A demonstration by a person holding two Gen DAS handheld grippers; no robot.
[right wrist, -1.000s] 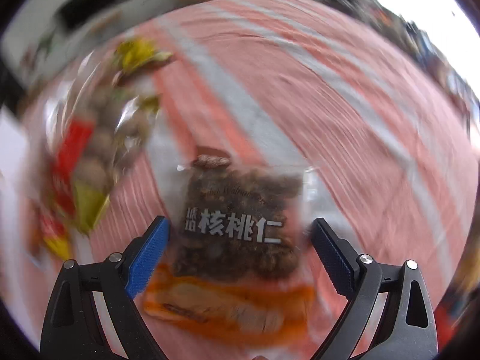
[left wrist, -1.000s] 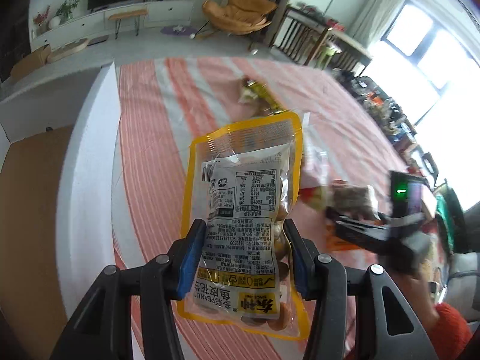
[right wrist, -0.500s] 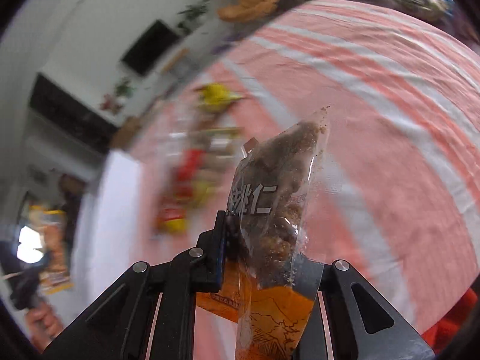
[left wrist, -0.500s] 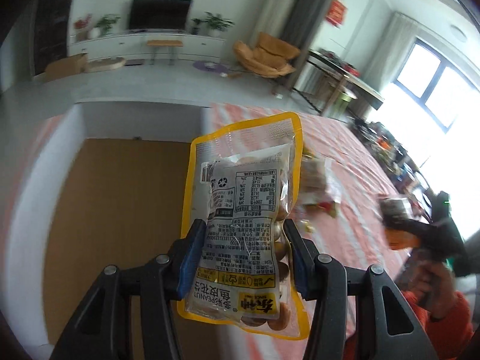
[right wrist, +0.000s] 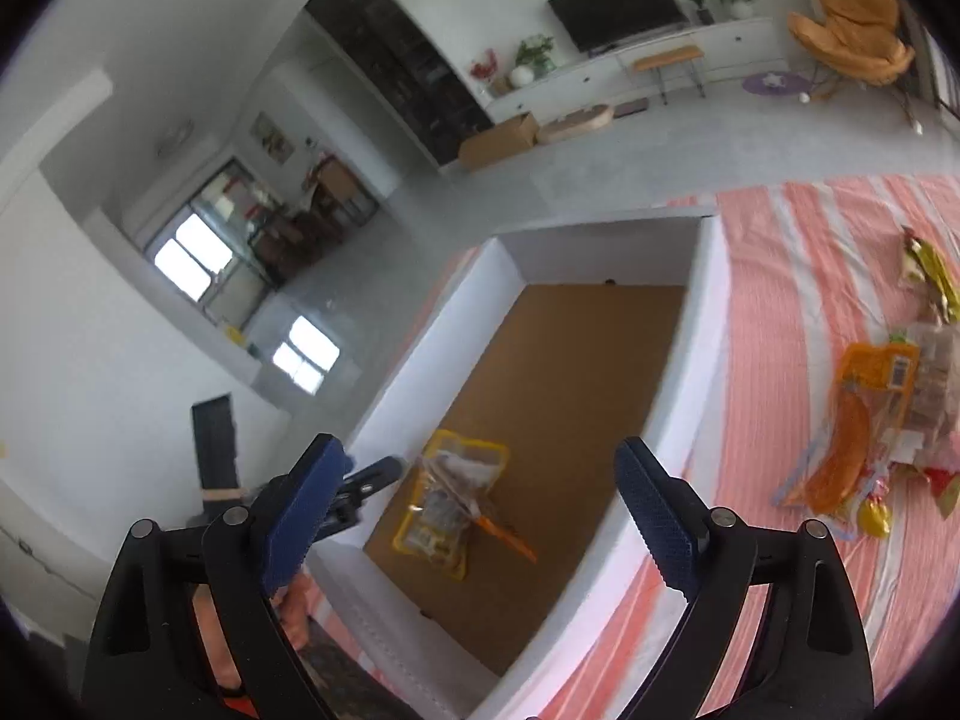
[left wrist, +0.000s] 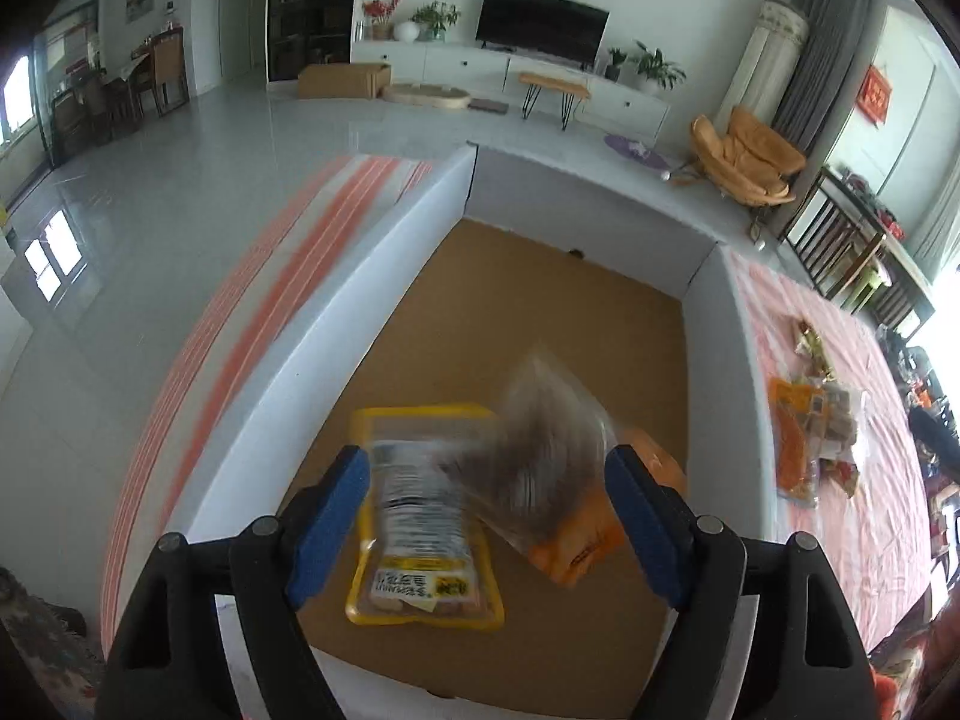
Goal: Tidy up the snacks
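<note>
A white-walled box (left wrist: 414, 228) with a brown cardboard floor lies below both grippers. My left gripper (left wrist: 485, 516) hangs over it, its jaws opening and touching nothing. The yellow peanut packet (left wrist: 420, 546) lies flat on the box floor beneath it. A clear walnut bag with an orange end (left wrist: 540, 462) is blurred, falling partly across the peanut packet. My right gripper (right wrist: 477, 516) is above the box's near corner, its jaws also opening and empty. From there I see the peanut packet (right wrist: 441, 519), the walnut bag (right wrist: 480, 501) and the left gripper (right wrist: 369, 480) at the box wall (right wrist: 690, 360).
A pile of several snack packets (right wrist: 882, 408) lies on the pink striped cloth (right wrist: 780, 276) right of the box, with a yellow-green wrapper (right wrist: 927, 273) further back. The same pile (left wrist: 816, 438) shows in the left wrist view. Most of the box floor is bare.
Both grippers swung from the striped cloth to over the box. The left let go of the peanut packet, which now lies inside. The right let go of the walnut bag, now dropping.
</note>
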